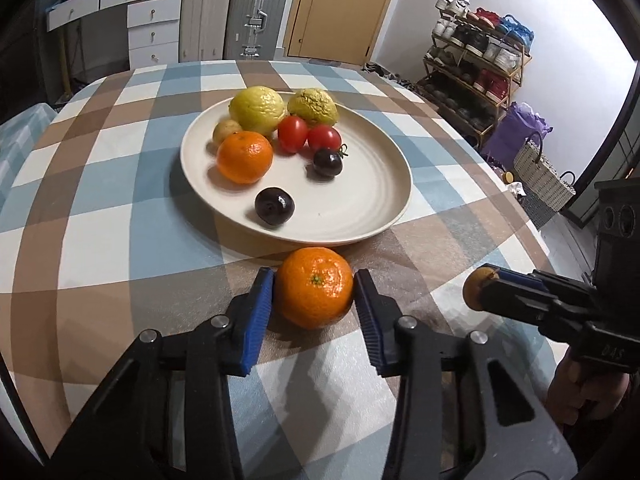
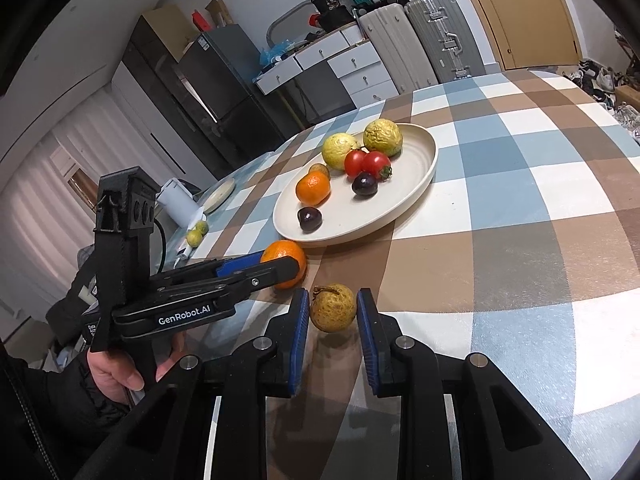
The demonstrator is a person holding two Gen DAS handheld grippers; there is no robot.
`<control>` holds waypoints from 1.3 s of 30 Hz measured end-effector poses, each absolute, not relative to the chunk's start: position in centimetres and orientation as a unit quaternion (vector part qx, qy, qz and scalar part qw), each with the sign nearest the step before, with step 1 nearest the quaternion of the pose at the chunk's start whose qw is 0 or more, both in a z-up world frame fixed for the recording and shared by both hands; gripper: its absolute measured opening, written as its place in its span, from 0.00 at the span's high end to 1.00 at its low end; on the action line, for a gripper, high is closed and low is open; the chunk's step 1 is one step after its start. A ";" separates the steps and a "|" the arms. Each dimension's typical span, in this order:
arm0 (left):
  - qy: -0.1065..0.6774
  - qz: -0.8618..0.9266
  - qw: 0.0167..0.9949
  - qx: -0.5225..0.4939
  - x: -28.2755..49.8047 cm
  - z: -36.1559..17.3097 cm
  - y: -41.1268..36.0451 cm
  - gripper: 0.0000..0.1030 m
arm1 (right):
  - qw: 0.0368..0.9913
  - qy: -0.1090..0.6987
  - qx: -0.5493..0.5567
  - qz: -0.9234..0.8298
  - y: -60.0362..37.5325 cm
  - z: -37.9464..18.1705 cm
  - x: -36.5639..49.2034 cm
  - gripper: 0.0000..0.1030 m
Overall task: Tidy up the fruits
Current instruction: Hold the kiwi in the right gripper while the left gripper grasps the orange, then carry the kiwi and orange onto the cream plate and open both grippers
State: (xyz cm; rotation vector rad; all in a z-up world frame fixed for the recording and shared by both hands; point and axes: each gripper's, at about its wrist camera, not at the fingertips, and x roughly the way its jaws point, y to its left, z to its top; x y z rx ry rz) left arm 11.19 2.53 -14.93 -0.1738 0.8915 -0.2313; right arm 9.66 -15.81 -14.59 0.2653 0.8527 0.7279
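Note:
A cream plate (image 1: 360, 208) (image 2: 416, 184) on the checked tablecloth holds two yellow-green fruits, two red tomatoes, two dark plums, an orange and a small brown fruit. My left gripper (image 1: 314, 294) is shut on a second orange (image 1: 314, 292) (image 2: 282, 254) resting on the cloth just in front of the plate. My right gripper (image 2: 333, 310) (image 1: 478, 286) is shut on a small brown-yellow fruit (image 2: 333, 307) (image 1: 474, 288), to the right of the orange, close above the cloth.
Suitcases (image 1: 256, 12), white drawers (image 1: 154, 28) and a door (image 1: 340, 8) stand behind the table. A shoe rack (image 1: 476, 60) and woven basket (image 1: 540, 172) are at the right. A white appliance (image 2: 178, 202) and two small fruits (image 2: 196, 234) sit at the table's left.

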 end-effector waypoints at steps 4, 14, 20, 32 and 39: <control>0.417 -0.109 0.899 -0.080 10.1 -13.7 2.8 0.63 | 0.842 0.397 0.122 0.345 -15.6 -13.8 9.4 0.76; 0.389 -0.109 0.911 -0.078 7.9 -10.5 3.7 0.63 | 0.849 0.382 0.110 0.349 -14.7 -12.0 7.7 0.76; 0.376 -0.116 0.917 -0.070 7.9 -8.2 3.9 0.63 | 0.855 0.371 0.098 0.349 -14.2 -10.7 7.6 0.76; 0.377 -0.131 0.913 -0.078 13.0 -5.8 4.2 0.63 | 0.858 0.366 0.085 0.351 -12.7 -9.4 10.8 0.76; 0.402 -0.132 0.901 -0.098 18.0 -7.2 4.6 0.63 | 0.849 0.382 0.089 0.354 -11.4 -10.7 14.2 0.76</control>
